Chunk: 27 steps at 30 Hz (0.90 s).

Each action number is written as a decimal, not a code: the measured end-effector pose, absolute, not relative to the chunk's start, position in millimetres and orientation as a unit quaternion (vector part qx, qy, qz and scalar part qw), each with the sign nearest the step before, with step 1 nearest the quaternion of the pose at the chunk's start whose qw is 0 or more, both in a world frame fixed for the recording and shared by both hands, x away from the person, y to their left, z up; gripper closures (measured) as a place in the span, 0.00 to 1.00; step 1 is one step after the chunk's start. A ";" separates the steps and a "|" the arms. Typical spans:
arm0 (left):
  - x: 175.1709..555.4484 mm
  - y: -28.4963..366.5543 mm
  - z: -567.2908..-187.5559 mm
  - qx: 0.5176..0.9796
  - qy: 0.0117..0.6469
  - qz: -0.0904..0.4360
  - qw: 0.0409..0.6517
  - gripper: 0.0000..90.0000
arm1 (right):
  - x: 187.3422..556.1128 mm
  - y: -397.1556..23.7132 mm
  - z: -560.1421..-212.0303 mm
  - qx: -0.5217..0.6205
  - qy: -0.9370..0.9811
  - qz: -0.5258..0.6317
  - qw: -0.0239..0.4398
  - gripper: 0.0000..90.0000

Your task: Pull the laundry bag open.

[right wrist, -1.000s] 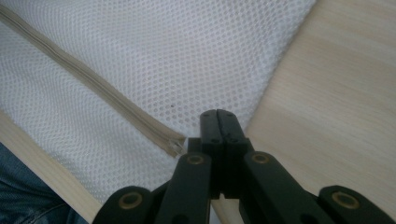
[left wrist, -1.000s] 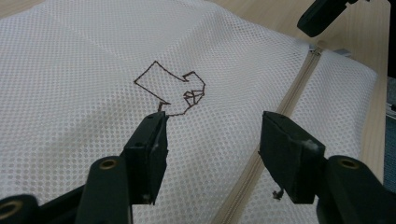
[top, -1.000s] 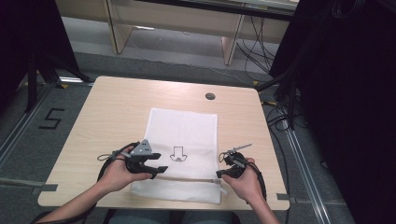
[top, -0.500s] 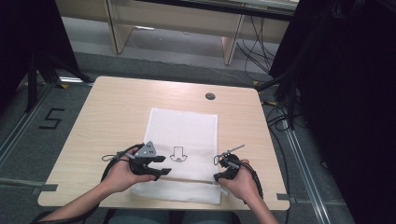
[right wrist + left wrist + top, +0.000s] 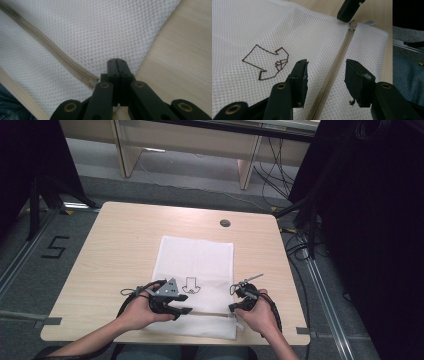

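A: White mesh, a laundry bag (image 5: 196,280) lying flat on the wooden table (image 5: 115,245), its beige zipper (image 5: 337,67) running across near the edge closest to the person. Why is the left gripper (image 5: 181,310) parked over it like that?

B: It straddles the zipper. In the left gripper view the jaws stand partly apart, one on each side of the tape, touching nothing between them. They have just been closing, so I judge it is about to pinch the zipper or the mesh just beside it.

A: And the brown arrow (image 5: 267,62)?

B: Printed on the mesh just to the far side of the zipper, beside the left gripper. It only marks the bag's face.

A: Farther right along the zipper?

B: The right gripper (image 5: 233,307) sits at the zipper's right end, near the bag's corner. Its jaws are pressed fully together in the right gripper view. They seem to pinch something at that end, perhaps the slider or the cloth, but I cannot tell which.

A: Why hold there?

B: Probably to anchor that end, so the bag stays taut while the other hand works the zipper.
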State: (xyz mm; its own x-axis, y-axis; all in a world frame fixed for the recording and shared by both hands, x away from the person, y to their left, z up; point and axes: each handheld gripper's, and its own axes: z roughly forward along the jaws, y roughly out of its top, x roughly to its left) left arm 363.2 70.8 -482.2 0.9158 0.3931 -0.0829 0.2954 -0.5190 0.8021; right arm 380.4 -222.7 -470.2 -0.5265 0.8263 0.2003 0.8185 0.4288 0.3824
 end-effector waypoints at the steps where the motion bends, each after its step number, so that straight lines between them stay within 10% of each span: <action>1: 363.1 70.5 -483.3 0.870 0.200 0.052 0.448 0.60 | 379.5 -223.7 -466.2 0.488 0.843 0.227 0.013 1.00; 27: 364.0 64.5 -506.7 0.902 0.191 0.039 0.386 0.71 | 375.1 -229.0 -469.3 0.530 0.831 0.167 -0.038 1.00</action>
